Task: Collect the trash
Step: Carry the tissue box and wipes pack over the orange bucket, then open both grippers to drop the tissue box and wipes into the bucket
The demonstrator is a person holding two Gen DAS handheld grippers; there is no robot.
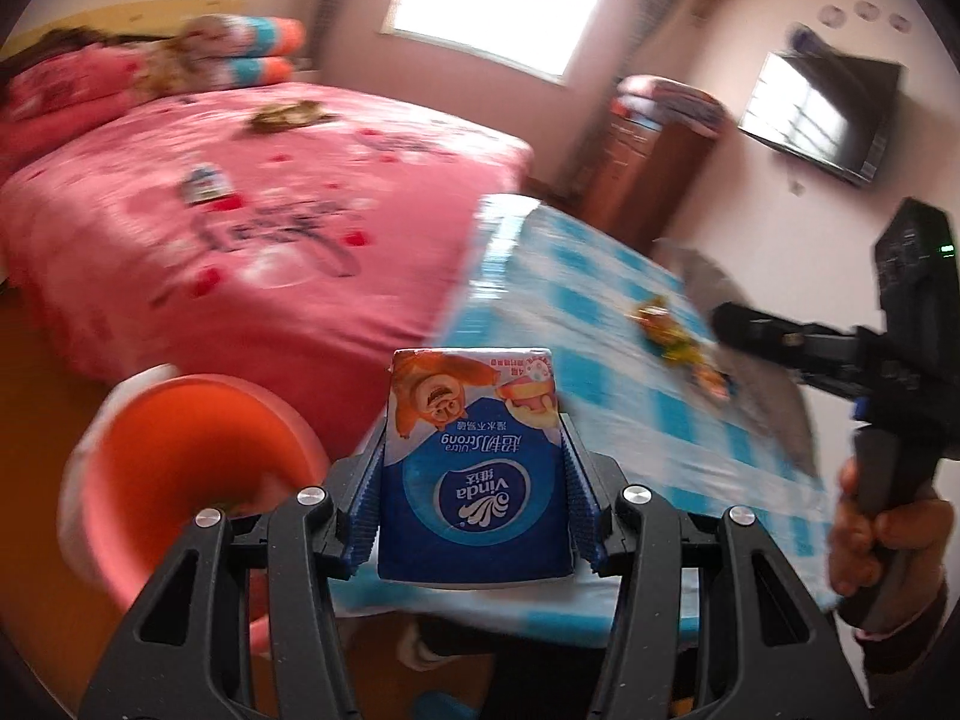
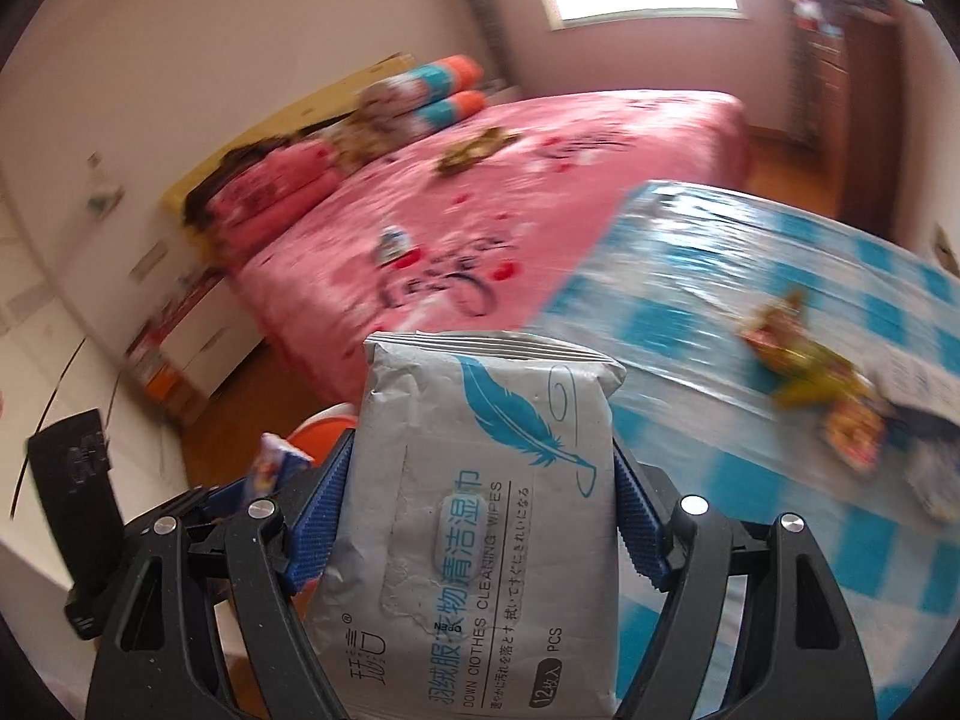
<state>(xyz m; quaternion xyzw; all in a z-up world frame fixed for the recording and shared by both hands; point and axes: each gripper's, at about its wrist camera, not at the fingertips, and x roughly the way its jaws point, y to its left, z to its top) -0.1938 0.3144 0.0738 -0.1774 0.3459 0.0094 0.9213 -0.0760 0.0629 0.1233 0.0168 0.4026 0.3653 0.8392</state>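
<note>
A glossy blue rectangular tissue packet (image 1: 474, 468) is clamped between the ridged left gripper (image 1: 474, 480) fingers. A crinkled grey wipes pouch (image 2: 480, 510) is pinched by the widely spread right gripper (image 2: 480, 504) fingers, with crumpled wrappers (image 2: 810, 384) at two o'clock on the checked plastic-covered bench (image 2: 690, 300).

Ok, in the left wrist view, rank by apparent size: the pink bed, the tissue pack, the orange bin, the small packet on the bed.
1. Pink bed
2. Orange bin and tissue pack: similar, both near the lens, so unranked
3. Small packet

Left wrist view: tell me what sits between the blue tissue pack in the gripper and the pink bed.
An orange plastic bin with a pale rim sits on the floor between the blue Vinda tissue pack and the pink bed, seen in the left wrist view.
</note>
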